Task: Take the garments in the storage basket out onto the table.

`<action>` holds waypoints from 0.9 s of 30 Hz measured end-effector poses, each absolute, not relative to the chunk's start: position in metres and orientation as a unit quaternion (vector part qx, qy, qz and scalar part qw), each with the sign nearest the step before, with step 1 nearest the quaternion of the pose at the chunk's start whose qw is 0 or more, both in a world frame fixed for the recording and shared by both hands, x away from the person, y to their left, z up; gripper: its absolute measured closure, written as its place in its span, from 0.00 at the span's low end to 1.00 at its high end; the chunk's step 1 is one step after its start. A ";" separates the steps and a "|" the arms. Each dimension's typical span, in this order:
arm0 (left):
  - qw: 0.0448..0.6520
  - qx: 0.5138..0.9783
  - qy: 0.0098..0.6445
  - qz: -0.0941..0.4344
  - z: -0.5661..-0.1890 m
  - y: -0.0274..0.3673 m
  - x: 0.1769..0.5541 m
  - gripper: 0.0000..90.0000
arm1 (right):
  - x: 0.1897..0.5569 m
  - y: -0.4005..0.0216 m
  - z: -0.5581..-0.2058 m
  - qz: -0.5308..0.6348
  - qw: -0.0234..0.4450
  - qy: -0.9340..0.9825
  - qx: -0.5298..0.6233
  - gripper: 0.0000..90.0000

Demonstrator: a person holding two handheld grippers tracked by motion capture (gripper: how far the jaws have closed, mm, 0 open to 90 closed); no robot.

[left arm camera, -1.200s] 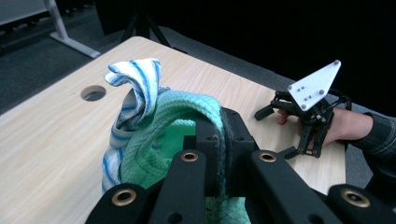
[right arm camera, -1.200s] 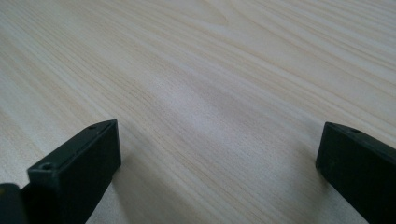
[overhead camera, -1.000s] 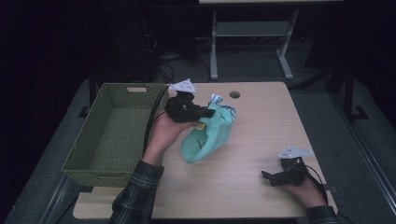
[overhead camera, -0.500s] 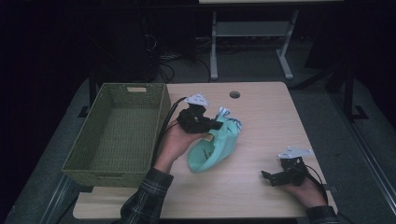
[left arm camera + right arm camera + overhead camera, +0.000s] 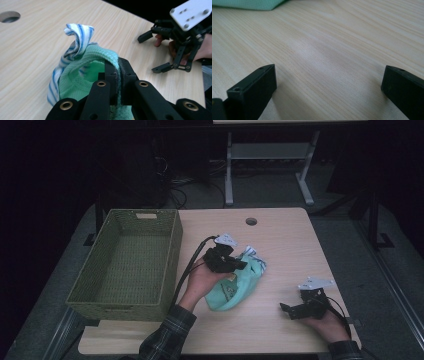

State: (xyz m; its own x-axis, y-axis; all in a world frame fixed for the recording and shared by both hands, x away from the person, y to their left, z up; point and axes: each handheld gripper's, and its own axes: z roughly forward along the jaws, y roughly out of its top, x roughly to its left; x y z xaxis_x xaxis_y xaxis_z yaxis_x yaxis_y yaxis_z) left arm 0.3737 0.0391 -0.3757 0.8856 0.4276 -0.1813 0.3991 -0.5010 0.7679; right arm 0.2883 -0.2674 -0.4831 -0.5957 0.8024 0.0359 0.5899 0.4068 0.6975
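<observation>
A mint green knitted cloth (image 5: 235,290) with a blue-and-white striped piece (image 5: 75,46) lies in the middle of the wooden table (image 5: 280,240). My left gripper (image 5: 239,265) is shut on the green cloth's edge (image 5: 110,56), which is pinched between the two black jaws. My right gripper (image 5: 289,310) rests low over the table near the front right, jaws wide apart with only bare wood between them. A corner of the green cloth (image 5: 247,4) shows at the top left of the right gripper view.
A green woven basket (image 5: 125,265) stands on the table's left side, with nothing in it. A round cable hole (image 5: 251,221) is in the tabletop at the back. A grey metal stand (image 5: 265,155) is on the floor behind the table.
My left gripper has moved right and down towards the table with the green cloth in it. The right gripper has stayed where it was.
</observation>
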 end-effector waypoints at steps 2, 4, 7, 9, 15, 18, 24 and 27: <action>0.430 0.870 0.239 0.011 -0.383 0.035 0.374 0.96 | 0.288 -0.267 -0.483 0.344 0.154 0.824 0.422 0.00; 0.427 0.872 0.239 0.008 -0.389 0.032 0.374 0.95 | 0.288 -0.267 -0.483 0.344 0.154 0.824 0.422 0.00; 0.419 0.876 0.240 0.001 -0.400 0.027 0.375 0.95 | 0.288 -0.267 -0.483 0.344 0.154 0.824 0.422 0.00; 0.412 0.879 0.238 -0.002 -0.407 0.024 0.375 0.95 | 0.288 -0.267 -0.483 0.344 0.154 0.824 0.422 0.00; 0.395 0.888 0.236 -0.010 -0.426 0.016 0.374 0.95 | 0.288 -0.267 -0.483 0.344 0.154 0.824 0.422 0.00; 0.390 0.890 0.238 -0.011 -0.434 0.012 0.373 0.95 | 0.288 -0.267 -0.483 0.344 0.155 0.824 0.422 0.00; 0.375 0.898 0.231 -0.013 -0.446 0.006 0.372 0.94 | 0.288 -0.267 -0.483 0.344 0.154 0.825 0.422 0.00; 0.370 0.900 0.229 -0.014 -0.449 0.004 0.371 0.94 | 0.288 -0.267 -0.483 0.344 0.154 0.824 0.422 0.00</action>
State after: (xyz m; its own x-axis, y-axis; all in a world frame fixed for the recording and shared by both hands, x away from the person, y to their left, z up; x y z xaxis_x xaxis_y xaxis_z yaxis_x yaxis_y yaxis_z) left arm 0.3712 0.0039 -0.4490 0.8947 0.4016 -0.1954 0.4230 -0.6215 0.6594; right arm 0.2883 -0.2674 -0.4831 -0.5958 0.8024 0.0358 0.5903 0.4072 0.6970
